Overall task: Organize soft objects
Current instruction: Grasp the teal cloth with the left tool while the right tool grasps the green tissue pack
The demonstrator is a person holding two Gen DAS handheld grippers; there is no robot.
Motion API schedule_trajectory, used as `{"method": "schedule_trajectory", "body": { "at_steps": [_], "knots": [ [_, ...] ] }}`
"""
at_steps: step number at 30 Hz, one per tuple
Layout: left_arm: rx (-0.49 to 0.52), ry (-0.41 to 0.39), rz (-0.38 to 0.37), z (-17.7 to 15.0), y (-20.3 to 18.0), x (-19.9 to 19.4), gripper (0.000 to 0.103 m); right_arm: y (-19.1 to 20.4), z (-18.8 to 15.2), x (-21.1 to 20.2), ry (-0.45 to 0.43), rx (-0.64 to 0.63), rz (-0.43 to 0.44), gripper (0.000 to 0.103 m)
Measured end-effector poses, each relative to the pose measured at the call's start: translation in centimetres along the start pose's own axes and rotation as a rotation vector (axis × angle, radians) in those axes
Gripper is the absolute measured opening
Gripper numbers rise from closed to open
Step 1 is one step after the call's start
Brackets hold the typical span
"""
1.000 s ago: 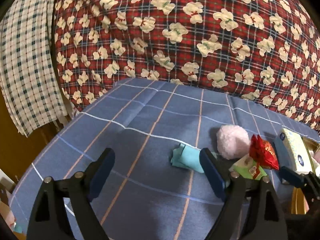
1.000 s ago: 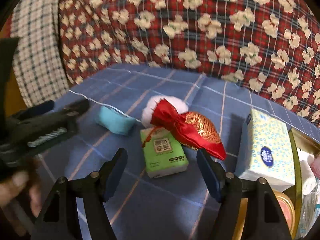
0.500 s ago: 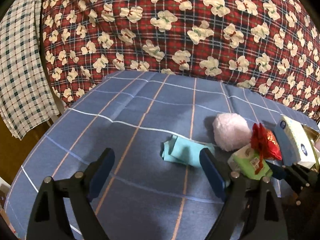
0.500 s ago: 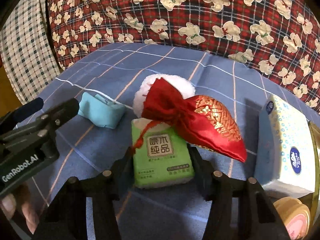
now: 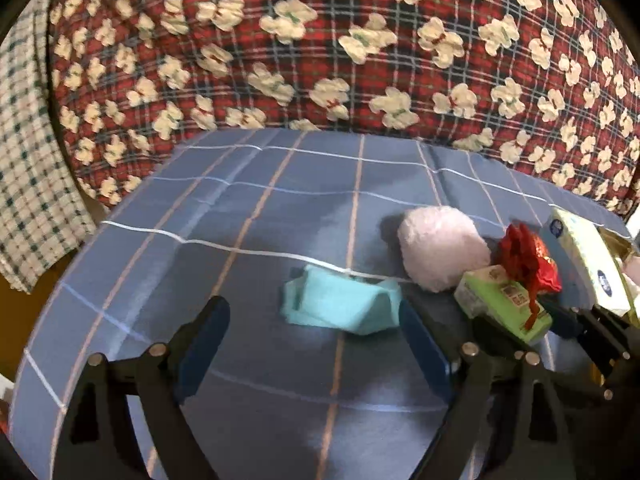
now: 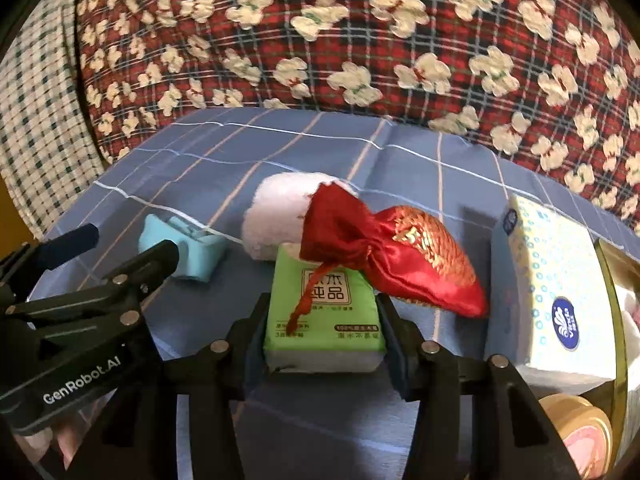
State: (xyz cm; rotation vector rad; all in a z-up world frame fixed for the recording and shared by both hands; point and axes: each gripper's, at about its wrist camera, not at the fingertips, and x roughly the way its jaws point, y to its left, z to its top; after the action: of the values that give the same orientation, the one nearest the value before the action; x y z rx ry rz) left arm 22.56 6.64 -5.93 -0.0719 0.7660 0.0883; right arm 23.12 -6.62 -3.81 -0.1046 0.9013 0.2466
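A green tissue pack (image 6: pixel 324 332) lies on the blue checked cloth (image 6: pixel 420 176). The jaws of my right gripper (image 6: pixel 323 308) are closing on it, and their pads touch both of its long sides. A red satin pouch (image 6: pixel 400 256) rests on the pack's far end, its cord trailing over the label. Behind them sits a white fluffy ball (image 6: pixel 276 216). My left gripper (image 5: pixel 310 320) stands open, its fingertips just short of a folded light blue cloth (image 5: pixel 340 304). In the left wrist view the pack (image 5: pixel 500 304), pouch (image 5: pixel 528 256) and ball (image 5: pixel 440 248) lie to the right.
A white and blue tissue box (image 6: pixel 552 288) stands right of the pack, beside a gold-rimmed container (image 6: pixel 612 320) and a round tin (image 6: pixel 580 432). A red flowered quilt (image 5: pixel 320 40) rises behind the surface. A checked fabric (image 5: pixel 24 200) hangs at the left.
My right gripper has come forward and down and narrowed from wide open to flank the green pack. The left gripper has drawn closer to the light blue cloth, still open.
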Motion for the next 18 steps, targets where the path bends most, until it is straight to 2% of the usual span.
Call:
{"method": "schedule_trajectory", "body": {
  "at_steps": [2, 4, 6, 7, 8, 9, 13, 18],
  "knots": [
    [-0.007, 0.023, -0.025, 0.1, 0.1, 0.6, 0.085, -0.1, 0.0, -0.3, -0.012, 0.006, -0.011, 0.053],
    [-0.015, 0.062, -0.073, 0.1, 0.2, 1.3, 0.058, 0.6, -0.1, -0.8, -0.036, -0.027, -0.032, 0.053],
    [-0.024, 0.076, -0.088, 0.1, 0.3, 1.6, 0.047, 1.6, -0.3, -1.4, -0.064, -0.078, -0.061, 0.052],
    [-0.030, 0.080, -0.098, 0.0, 0.4, 1.6, 0.027, 2.0, -0.3, -1.6, -0.078, -0.097, -0.075, 0.052],
    [-0.023, 0.097, -0.109, -0.1, 0.3, 1.9, 0.017, 2.2, -0.3, -1.9, -0.093, -0.108, -0.085, 0.052],
    [-0.014, 0.105, -0.113, -0.2, 0.1, 2.0, 0.011, 2.2, -0.3, -2.2, -0.107, -0.108, -0.086, 0.052],
    [0.009, 0.064, -0.099, -0.3, -0.4, 1.0, 0.005, 0.8, -0.2, -2.9, -0.138, -0.038, -0.065, 0.052],
    [0.011, 0.022, -0.093, -0.2, -0.3, 0.2, 0.004, 0.1, -0.2, -3.0, -0.147, 0.006, -0.053, 0.052]
  ]
}}
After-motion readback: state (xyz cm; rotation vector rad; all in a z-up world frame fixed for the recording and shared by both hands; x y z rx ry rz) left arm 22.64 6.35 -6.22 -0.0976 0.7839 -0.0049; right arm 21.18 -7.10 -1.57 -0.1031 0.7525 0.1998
